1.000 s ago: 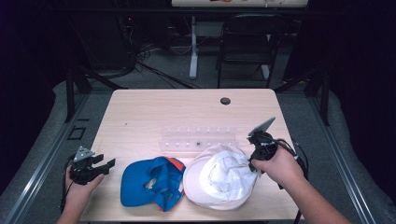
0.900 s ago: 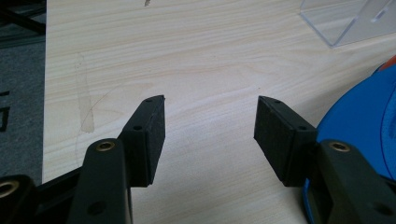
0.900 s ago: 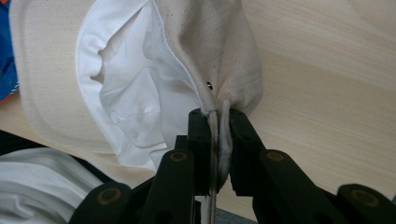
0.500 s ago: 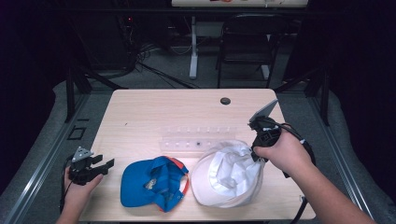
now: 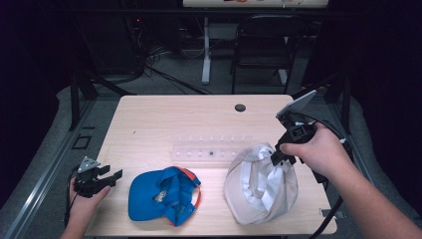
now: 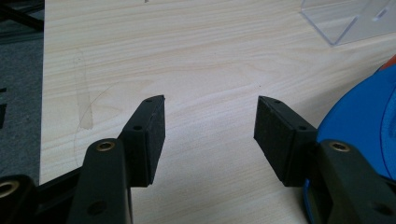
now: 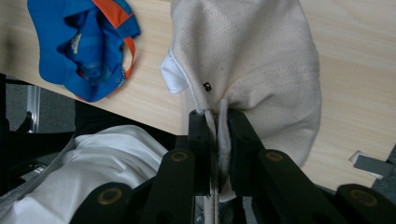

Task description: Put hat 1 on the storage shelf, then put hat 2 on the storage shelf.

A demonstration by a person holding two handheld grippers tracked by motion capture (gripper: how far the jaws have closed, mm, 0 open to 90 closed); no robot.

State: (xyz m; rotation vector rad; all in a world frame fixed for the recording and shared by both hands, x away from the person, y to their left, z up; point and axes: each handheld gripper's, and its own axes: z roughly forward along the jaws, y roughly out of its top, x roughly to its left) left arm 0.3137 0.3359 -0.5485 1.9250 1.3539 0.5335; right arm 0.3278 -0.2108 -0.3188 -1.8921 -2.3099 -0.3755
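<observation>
Nearest, the right gripper (image 5: 275, 160) had its jaws clenched on the edge of the cream cap (image 5: 259, 184), lifting that side so the cloth hung to the table (image 5: 164, 117). Beside it lay the blue cap (image 5: 161, 195). Farther left, the left gripper (image 5: 110, 177) waited, jaws released, out of the way.
</observation>
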